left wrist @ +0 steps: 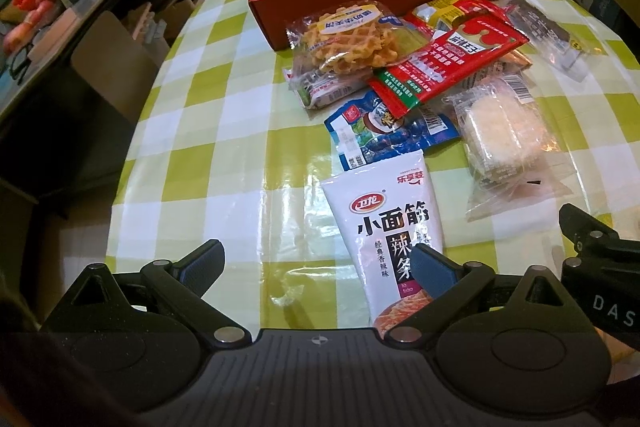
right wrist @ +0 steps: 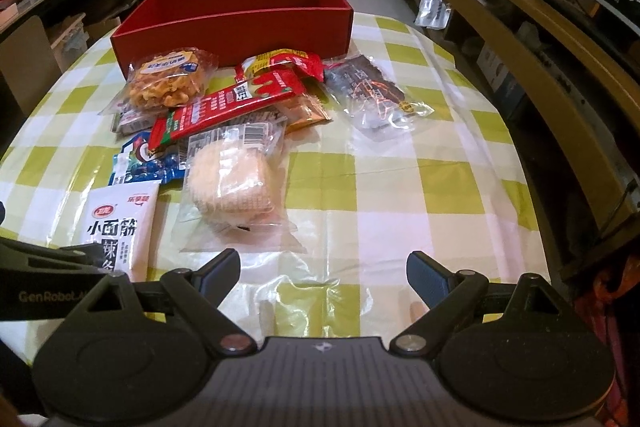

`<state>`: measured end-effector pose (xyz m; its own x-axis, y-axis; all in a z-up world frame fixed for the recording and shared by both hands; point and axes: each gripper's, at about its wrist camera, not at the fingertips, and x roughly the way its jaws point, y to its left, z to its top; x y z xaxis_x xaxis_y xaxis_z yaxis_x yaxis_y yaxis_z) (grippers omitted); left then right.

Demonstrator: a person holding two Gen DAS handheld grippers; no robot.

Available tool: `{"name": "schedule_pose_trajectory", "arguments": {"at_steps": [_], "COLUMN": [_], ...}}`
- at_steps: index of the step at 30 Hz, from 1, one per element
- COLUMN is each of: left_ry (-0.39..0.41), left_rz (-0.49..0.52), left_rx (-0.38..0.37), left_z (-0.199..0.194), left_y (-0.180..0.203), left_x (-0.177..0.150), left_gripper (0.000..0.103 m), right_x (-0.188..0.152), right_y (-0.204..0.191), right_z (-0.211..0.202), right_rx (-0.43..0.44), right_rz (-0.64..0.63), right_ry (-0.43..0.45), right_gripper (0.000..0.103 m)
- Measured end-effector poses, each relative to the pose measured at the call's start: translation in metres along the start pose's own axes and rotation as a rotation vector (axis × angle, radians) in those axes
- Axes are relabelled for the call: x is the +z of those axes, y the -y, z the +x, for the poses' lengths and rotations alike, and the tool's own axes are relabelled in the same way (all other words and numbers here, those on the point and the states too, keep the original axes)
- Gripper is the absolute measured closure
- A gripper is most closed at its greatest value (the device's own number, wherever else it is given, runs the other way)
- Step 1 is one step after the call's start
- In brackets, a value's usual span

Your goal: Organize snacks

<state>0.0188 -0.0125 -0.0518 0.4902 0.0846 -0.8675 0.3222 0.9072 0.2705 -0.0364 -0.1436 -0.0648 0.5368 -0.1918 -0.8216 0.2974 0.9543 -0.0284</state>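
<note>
The table [right wrist: 400,163] carried an empty red box [right wrist: 240,23] at its far side, the snack packets [right wrist: 224,107] heaped just before it, with bare cloth right of the box. Packets judged light, crinkly and slippery, the round cake [right wrist: 232,183] crushable; grip by sealed edges. Left gripper [left wrist: 318,261] and right gripper [right wrist: 322,269] both stood wide, holding nothing.

1 red box [right wrist: 236,23], 1 waffle pack [right wrist: 168,83], 1 white latiao pouch [right wrist: 120,223], 1 blue packet [right wrist: 140,163], 1 clear-wrapped round cake [right wrist: 232,183], 1 dark clear-wrapped snack [right wrist: 368,91], 2 red packets [right wrist: 224,107] [right wrist: 280,61].
</note>
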Motion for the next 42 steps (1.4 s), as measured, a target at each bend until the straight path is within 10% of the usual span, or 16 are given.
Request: {"name": "schedule_pose_trajectory", "arguments": {"at_steps": [21,29,42], "left_ry": [-0.046,-0.136,-0.167], "left_rz": [-0.009,-0.093,-0.033], "left_rx": [-0.042,-0.129,-0.088], "left_z": [0.007,0.020,0.028], "left_y": [0.001,0.003,0.033], "left_x": [-0.001,0.002,0.001], "left_gripper": [0.004,0.025,0.009], "right_x": [0.001,0.003,0.034], "right_y": [0.001,0.008,0.019], "right_z": [0.004,0.003,0.001], "right_rx": [0.017,0.039,0.118], "right_rz": [-0.002,0.021,0.085], "right_ry": [-0.039,-0.053,-0.034], "right_gripper": [0.014,0.025,0.025]}}
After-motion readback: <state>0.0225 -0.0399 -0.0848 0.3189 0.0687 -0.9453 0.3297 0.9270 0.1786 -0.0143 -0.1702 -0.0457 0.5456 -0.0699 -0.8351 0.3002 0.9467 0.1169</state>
